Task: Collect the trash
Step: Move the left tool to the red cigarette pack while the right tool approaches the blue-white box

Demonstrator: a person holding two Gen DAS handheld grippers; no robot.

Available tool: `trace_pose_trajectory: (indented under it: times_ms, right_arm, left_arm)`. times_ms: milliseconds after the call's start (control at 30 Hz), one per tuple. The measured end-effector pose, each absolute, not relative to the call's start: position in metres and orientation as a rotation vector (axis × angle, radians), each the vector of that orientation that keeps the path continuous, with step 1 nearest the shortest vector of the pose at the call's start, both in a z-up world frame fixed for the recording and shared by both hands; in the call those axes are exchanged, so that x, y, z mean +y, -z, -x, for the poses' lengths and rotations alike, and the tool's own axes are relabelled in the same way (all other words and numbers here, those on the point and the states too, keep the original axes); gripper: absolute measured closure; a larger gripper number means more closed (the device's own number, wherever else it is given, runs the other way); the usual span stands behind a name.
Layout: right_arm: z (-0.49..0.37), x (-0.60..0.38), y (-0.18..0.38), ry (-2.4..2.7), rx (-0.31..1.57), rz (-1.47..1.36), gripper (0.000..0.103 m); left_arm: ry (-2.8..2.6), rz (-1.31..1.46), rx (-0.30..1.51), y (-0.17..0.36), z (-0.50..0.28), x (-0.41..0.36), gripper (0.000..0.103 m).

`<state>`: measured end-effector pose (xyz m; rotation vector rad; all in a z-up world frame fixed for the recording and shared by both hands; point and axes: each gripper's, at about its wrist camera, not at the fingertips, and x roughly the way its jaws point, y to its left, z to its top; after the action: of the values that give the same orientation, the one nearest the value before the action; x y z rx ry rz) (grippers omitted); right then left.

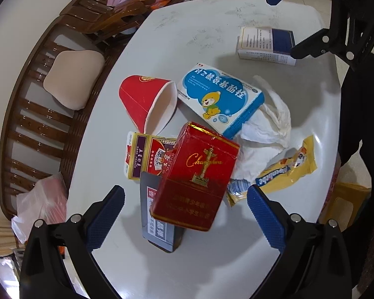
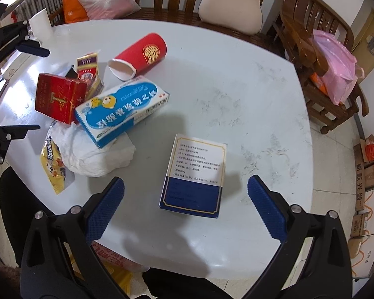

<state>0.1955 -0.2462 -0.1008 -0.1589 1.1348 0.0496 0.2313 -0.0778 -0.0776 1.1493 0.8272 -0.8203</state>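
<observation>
A pile of trash lies on the white table [image 1: 212,25]. A red cigarette pack [image 1: 197,174] tops it, resting on a grey box [image 1: 157,224] and a playing-card box [image 1: 144,157]. My left gripper [image 1: 185,196] hovers open just short of the red pack, one finger on each side. Around the pack lie a tipped red paper cup [image 1: 144,102], a blue-and-white medicine box [image 1: 222,99], crumpled tissue [image 1: 269,129] and a yellow wrapper [image 1: 284,172]. My right gripper [image 2: 187,186] is open over a white-and-navy box [image 2: 194,174] that lies apart from the pile.
Wooden chairs [image 2: 311,57] ring the table, one with a beige cushion [image 2: 230,5], others with pink plastic bags [image 2: 336,67]. An upright white cup [image 2: 40,25] stands at the far left table edge. Cardboard boxes [image 2: 369,174] sit on the floor at the right.
</observation>
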Motion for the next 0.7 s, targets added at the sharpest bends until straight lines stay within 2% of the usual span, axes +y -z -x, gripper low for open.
trace_pose_trajectory:
  times_ms: [700]
  right_arm:
    - [-0.212,-0.253,0.133,-0.061,1.205,0.121,0.006]
  left_arm:
    - [0.83,-1.229,0.857,0.098,-0.243,-0.078,0.007]
